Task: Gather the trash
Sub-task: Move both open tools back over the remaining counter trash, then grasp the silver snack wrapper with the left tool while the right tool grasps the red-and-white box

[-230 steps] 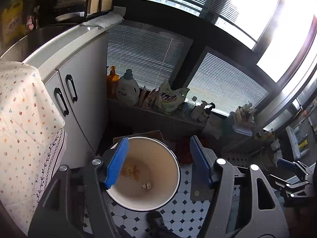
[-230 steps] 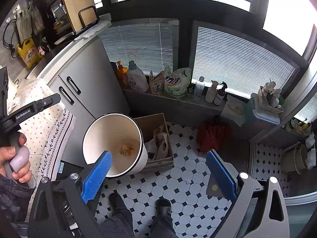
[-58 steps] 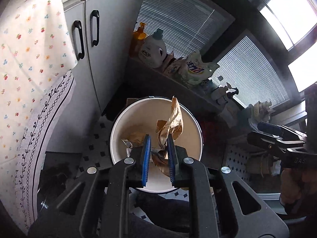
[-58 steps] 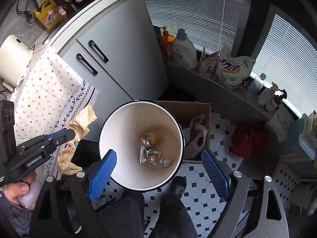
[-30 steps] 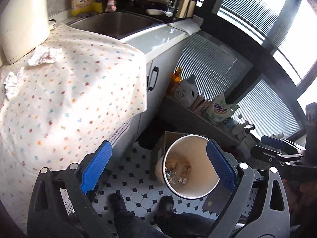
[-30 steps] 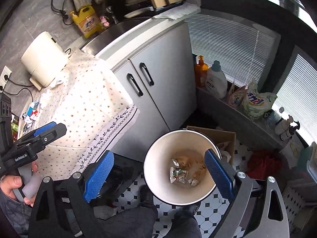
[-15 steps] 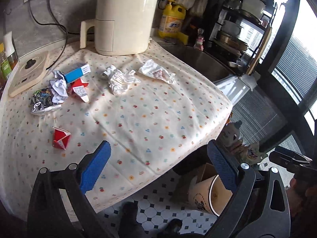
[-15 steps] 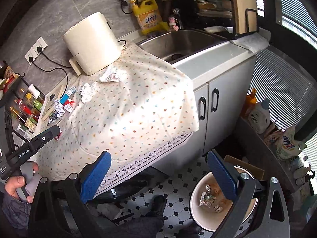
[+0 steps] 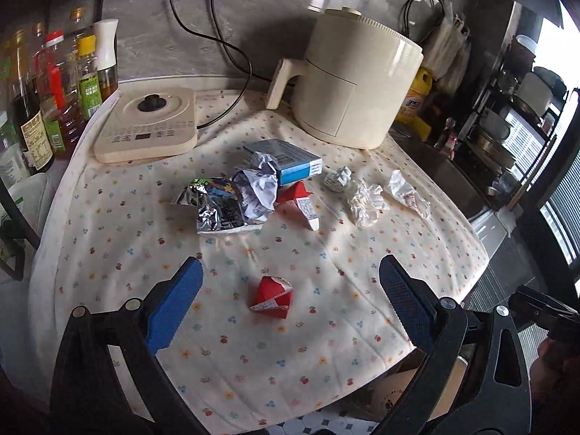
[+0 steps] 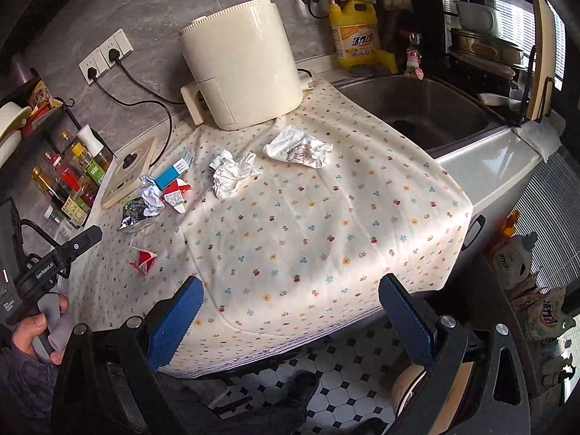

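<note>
Currently, both the left gripper [image 9: 288, 297] and the right gripper [image 10: 290, 308] stand wide open and hold nothing above the floral tablecloth [image 9: 362, 272], where a torn red carton [image 9: 272, 297] lies between the left fingers, apart from the crumpled wrappers [image 9: 232, 199] near the air fryer [image 9: 355, 83].

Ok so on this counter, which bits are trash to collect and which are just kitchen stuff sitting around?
Trash to collect:
- red carton scrap
- foil wrapper
- crumpled paper
- blue box
- white tissue
- printed wrapper
- bin, partly hidden below

Just lying about:
- air fryer
- induction hob
- sauce bottles
- yellow detergent jug
- sink
</note>
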A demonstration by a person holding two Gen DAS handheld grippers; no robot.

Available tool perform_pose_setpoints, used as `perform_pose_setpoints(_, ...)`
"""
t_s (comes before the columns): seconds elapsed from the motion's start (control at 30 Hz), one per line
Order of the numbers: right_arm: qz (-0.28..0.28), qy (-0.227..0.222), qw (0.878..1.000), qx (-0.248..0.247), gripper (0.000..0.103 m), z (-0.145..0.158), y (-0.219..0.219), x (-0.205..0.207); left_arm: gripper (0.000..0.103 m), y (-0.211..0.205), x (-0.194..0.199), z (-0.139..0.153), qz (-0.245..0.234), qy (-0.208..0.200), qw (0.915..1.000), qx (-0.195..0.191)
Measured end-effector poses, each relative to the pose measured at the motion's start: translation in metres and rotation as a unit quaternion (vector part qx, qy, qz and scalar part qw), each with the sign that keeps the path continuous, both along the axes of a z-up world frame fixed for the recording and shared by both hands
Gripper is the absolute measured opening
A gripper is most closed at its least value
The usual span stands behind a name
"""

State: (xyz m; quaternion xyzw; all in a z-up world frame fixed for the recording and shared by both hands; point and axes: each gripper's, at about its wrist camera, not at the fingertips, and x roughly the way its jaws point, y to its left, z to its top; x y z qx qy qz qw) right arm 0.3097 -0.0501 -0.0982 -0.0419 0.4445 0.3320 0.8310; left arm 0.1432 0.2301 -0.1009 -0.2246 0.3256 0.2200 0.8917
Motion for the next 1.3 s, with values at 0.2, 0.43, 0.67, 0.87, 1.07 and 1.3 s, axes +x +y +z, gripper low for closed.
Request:
perform_pose_setpoints(0.2,0.036,-0.013,0.999,-0.004,0.087,-0.001,0.057,-0.002,0.096,0.046,-0.013,-0.009,0.023,-0.014,0.9995,-0.018)
perform_pose_setpoints(0.43,0.077,-0.001,0.997,0.019,0.085,-0.006,0.112,-0.011,0.082,0.091,-0.013,-0.022,0.020,-0.018,0.9992,-0.030)
perform_pose_setpoints(0.67,0.103,0.023,0.994,0.009,0.060,-0.020,0.155,-0.014,0.077,0.118,0.009,-0.037,0.001,-0.006,0.9989,-0.047)
perform_pose_setpoints(0.87,0.116,0.033,0.993,-0.008,0.049,-0.032,0.180,-0.008,0.074,0.136,0.038,-0.059,-0.009,0.017,0.9978,-0.064)
perform_pose_setpoints(1.07,0.130,0.031,0.991,-0.026,0.049,-0.040,0.203,0.004,0.052,0.144,0.054,-0.078,0.005,0.032,0.9958,-0.085)
perform_pose_setpoints(1.3,0.155,0.023,0.987,-0.039,0.049,-0.050,0.242,0.022,0.023,0.141,0.037,-0.064,0.021,0.020,0.9972,-0.068)
